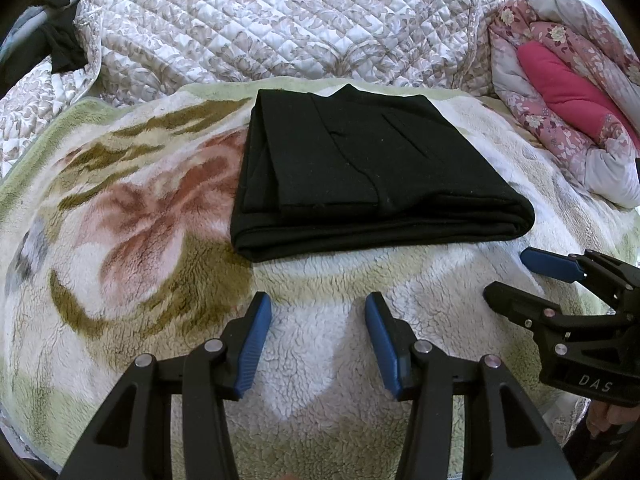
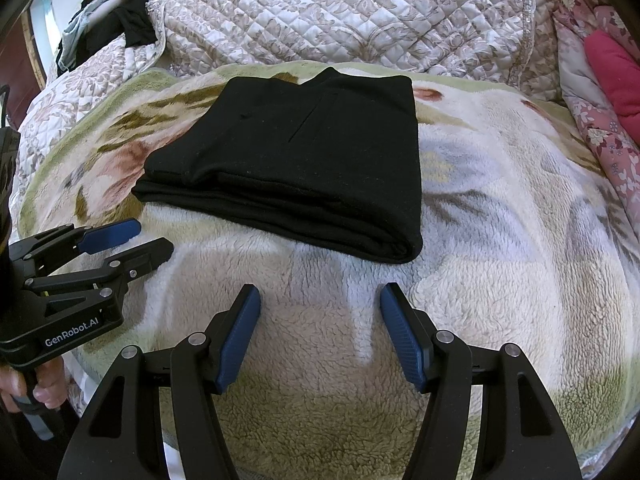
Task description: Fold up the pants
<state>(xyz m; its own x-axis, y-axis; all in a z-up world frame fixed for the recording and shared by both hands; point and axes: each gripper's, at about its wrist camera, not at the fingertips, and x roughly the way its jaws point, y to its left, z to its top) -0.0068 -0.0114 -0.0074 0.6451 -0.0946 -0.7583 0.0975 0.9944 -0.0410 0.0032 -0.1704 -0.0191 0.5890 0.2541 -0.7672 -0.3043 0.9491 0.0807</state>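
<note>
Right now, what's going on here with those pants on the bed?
A person holds a hand-held gripper in each hand over a fleecy flowered blanket. The black pants lie folded into a compact, layered rectangle on it, and neither gripper touches them. The left hand-held gripper and the right hand-held gripper both hover open and empty just short of the near edge of the pants. The fold looks finished. A quilted bedspread lies behind.
</note>
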